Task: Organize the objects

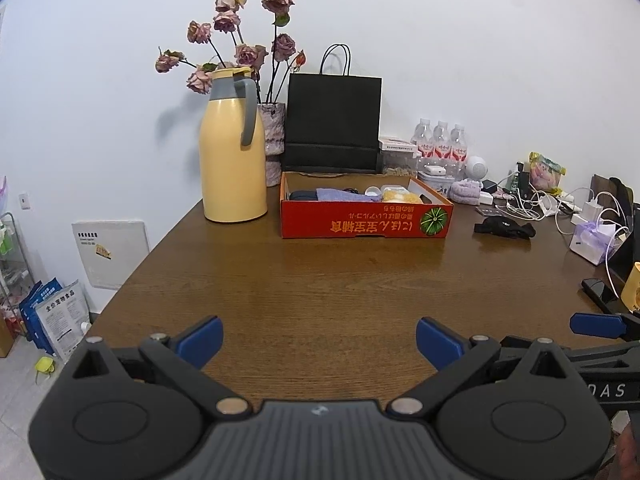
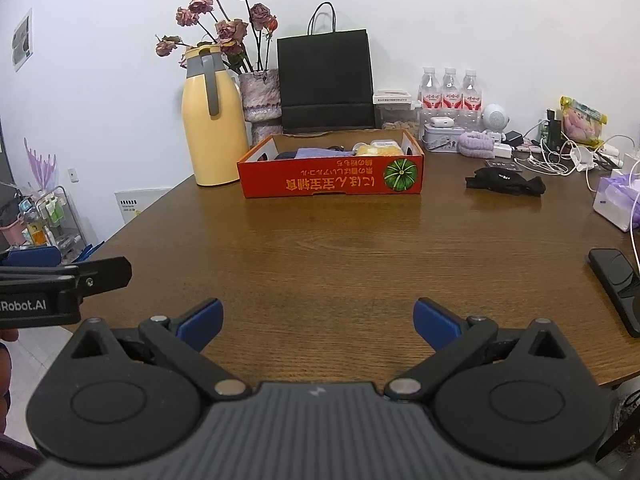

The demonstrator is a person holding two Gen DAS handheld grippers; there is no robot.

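Note:
A red cardboard box (image 1: 366,224) (image 2: 332,185) sits at the back of the wooden table and holds a purple cloth (image 1: 344,195), a dark item and a yellow packet (image 2: 376,150). A black cloth item (image 1: 505,228) (image 2: 505,181) lies on the table to the box's right. My left gripper (image 1: 319,342) is open and empty over the near table edge. My right gripper (image 2: 318,322) is open and empty, also near the front edge. The right gripper shows at the right of the left wrist view (image 1: 600,326); the left gripper shows at the left of the right wrist view (image 2: 64,280).
A yellow thermos jug (image 1: 233,148) (image 2: 214,120), a vase of dried roses (image 2: 262,96) and a black paper bag (image 1: 333,120) (image 2: 326,82) stand along the wall. Water bottles (image 2: 450,94), cables and chargers (image 2: 560,156), a white box (image 1: 592,240) and a phone (image 2: 618,284) crowd the right side.

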